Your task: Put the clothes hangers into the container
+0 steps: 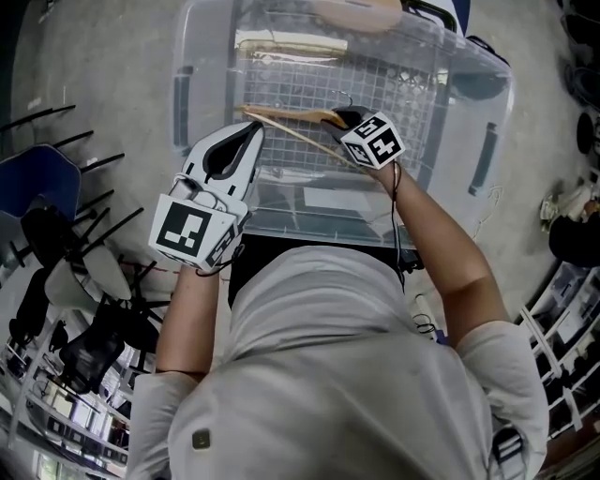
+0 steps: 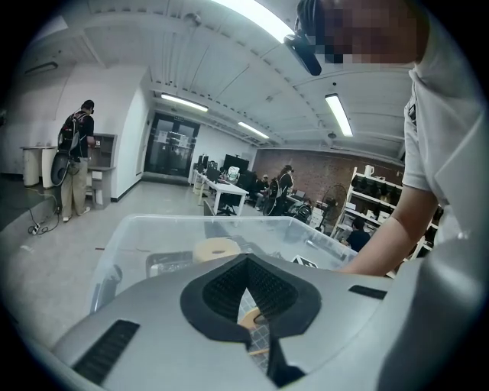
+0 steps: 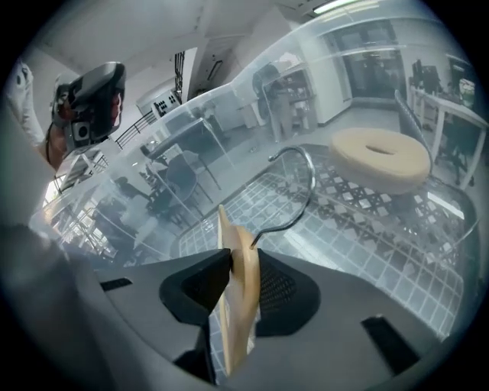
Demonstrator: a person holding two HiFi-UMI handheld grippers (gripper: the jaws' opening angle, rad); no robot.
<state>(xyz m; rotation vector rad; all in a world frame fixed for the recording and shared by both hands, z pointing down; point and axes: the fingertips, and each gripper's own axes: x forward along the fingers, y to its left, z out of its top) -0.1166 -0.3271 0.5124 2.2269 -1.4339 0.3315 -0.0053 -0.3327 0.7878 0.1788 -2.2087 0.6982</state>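
Observation:
A wooden hanger (image 1: pixel 291 118) with a metal hook (image 3: pixel 302 164) is low inside the clear plastic container (image 1: pixel 487 150), close above its grid-patterned floor. My right gripper (image 1: pixel 339 118) reaches into the container and is shut on the hanger (image 3: pixel 241 305) just below the hook; both pads touch the wood. My left gripper (image 1: pixel 253 129) hovers at the container's near left rim, shut, with nothing between its fingers. In the left gripper view its jaws (image 2: pixel 246 263) meet, and the container wall (image 2: pixel 114 252) lies beyond them.
A beige tape roll (image 1: pixel 356 11) lies at the container's far side (image 3: pixel 378 153). Black chairs (image 1: pixel 56 244) crowd the floor at the left and shelving (image 1: pixel 562 319) stands at the right. A person with a backpack (image 2: pixel 76 160) stands far off.

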